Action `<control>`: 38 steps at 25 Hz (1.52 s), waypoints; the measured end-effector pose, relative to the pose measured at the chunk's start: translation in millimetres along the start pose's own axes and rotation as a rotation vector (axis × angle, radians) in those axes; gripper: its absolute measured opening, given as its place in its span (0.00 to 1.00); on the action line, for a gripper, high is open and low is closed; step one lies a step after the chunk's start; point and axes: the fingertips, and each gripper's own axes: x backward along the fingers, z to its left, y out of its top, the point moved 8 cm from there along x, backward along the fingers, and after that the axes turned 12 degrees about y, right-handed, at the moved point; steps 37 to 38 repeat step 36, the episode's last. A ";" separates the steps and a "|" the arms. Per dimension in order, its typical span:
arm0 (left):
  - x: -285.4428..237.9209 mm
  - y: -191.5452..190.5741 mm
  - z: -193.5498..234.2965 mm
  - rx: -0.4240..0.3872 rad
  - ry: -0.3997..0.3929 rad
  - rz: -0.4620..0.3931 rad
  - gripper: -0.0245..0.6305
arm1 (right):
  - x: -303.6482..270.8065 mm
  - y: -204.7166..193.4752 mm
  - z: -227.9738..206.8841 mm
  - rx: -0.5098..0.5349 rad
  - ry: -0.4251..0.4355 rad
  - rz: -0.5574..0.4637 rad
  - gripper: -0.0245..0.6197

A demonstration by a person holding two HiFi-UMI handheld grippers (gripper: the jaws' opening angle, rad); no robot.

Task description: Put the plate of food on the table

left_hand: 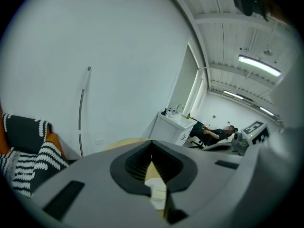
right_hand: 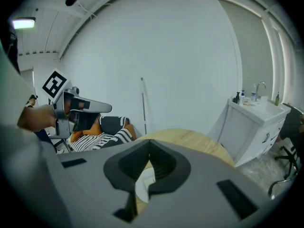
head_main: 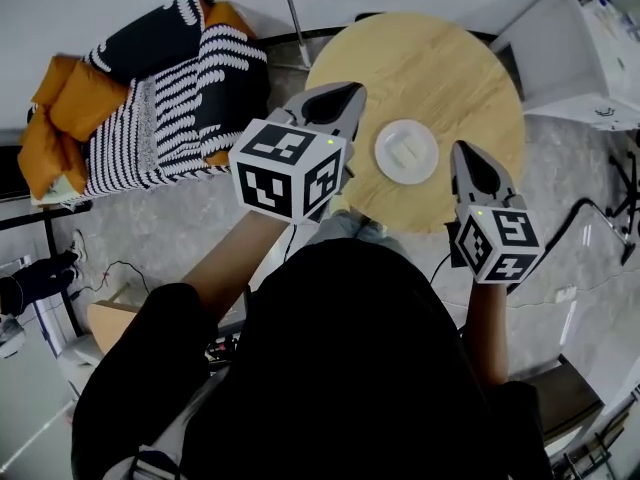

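The white plate of food (head_main: pixel 406 151) sits on the round wooden tabletop (head_main: pixel 440 63). The left gripper (head_main: pixel 354 89) and the right gripper (head_main: pixel 462 149) hang near it, fingers pressed together, holding nothing. A stripy sofa (head_main: pixel 150 103) stands nearby.

We note a black top (head_main: pixel 350 368), its sleeves ending above the forearms. Left gripper (head_main: pixel 345 93) and right gripper (head_main: pixel 468 158) have grey shells and dark pointed jaws. Left marker cube (head_main: pixel 288 168) and right marker cube (head_main: pixel 497 243) bear black-and-white squares, each with a small green light.
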 end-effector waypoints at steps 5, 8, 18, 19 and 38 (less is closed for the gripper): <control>-0.4 9.5 -4.4 -0.004 -0.023 -0.041 0.05 | 9.5 11.2 -2.8 -0.003 -0.023 -0.066 0.05; 1.1 15.5 -10.3 -0.012 -0.046 -0.064 0.05 | 17.6 18.2 -5.2 -0.014 -0.036 -0.122 0.05; 7.7 16.5 -12.8 -0.016 -0.056 -0.086 0.05 | 25.1 15.9 -8.3 -0.049 -0.035 -0.175 0.05; 7.4 16.2 -13.4 -0.016 -0.057 -0.086 0.05 | 25.8 15.5 -8.7 -0.050 -0.036 -0.176 0.05; -4.7 27.7 -24.1 -0.026 -0.091 -0.094 0.05 | 31.8 20.2 -18.4 -0.047 -0.046 -0.192 0.05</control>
